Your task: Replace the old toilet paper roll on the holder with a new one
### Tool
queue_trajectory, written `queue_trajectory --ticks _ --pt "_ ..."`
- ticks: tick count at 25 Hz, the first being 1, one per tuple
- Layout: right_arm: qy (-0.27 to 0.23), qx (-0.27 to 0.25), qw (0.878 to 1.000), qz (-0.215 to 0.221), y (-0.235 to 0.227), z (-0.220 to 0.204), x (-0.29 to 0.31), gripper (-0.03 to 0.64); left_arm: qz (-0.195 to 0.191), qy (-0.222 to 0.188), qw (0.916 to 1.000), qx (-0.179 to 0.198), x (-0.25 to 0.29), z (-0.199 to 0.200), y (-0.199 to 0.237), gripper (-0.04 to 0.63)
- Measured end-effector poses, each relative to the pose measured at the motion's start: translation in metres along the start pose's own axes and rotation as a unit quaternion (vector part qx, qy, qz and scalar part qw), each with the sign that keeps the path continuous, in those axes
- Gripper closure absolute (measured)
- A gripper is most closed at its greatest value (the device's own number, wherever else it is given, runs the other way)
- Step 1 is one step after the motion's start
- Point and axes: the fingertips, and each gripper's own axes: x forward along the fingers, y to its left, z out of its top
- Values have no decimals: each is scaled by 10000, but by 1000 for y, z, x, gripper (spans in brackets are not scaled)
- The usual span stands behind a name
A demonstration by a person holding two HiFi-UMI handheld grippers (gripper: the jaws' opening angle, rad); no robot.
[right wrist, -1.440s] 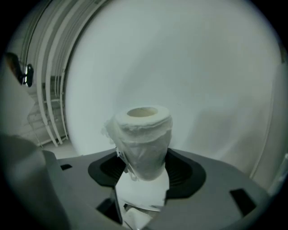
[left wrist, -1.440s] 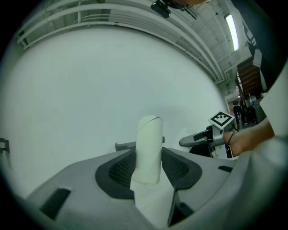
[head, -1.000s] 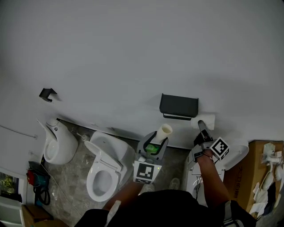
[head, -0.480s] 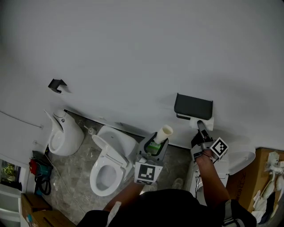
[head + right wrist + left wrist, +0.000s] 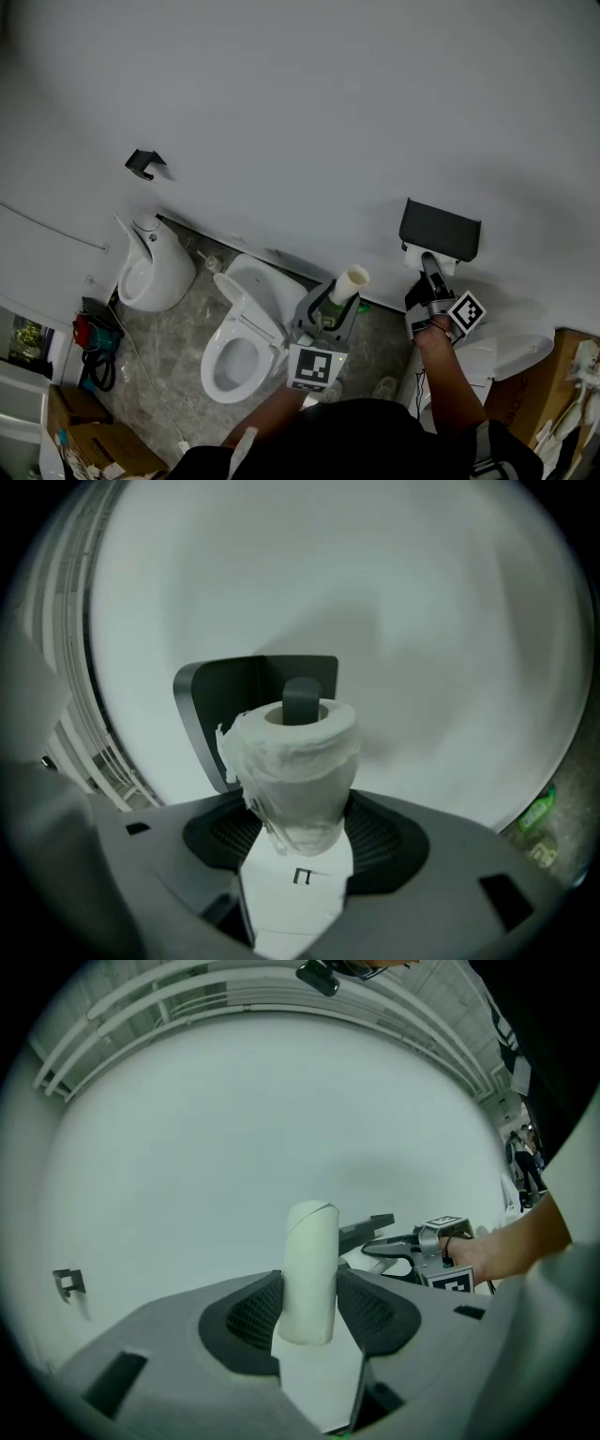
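My left gripper (image 5: 334,305) is shut on an empty cardboard tube (image 5: 348,283), which stands up out of its jaws; the left gripper view shows that tube (image 5: 309,1269) pinched between the pads, with my left gripper (image 5: 309,1314) below it. My right gripper (image 5: 428,270) is shut on a new white toilet paper roll (image 5: 295,761), held just under the black wall holder (image 5: 441,230). In the right gripper view the holder (image 5: 248,700) stands right behind the roll, and its dark bar (image 5: 302,700) shows at the roll's core.
Down to the left stand a white toilet (image 5: 246,342) and a white urinal (image 5: 155,272). A small black hook (image 5: 142,163) is fixed to the wall. A white basin (image 5: 511,349) and cardboard boxes (image 5: 567,375) lie at the right. A green bottle (image 5: 536,813) sits low right.
The right gripper has carried the new roll from beside the holder to just under it. The left gripper has drifted along with the tube. The head view has swung, shifting the holder right.
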Motion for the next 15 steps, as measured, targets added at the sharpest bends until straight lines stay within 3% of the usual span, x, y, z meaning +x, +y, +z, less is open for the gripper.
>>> queue_trajectory --ticks 8,15 --pt "73 166 9998 120 -4 -18 8 351 177 -14 9985 -525 -11 -3 20 413" --pt "35 300 9995 46 -8 -17 1 318 138 -3 9981 -605 -13 -5 15 413"
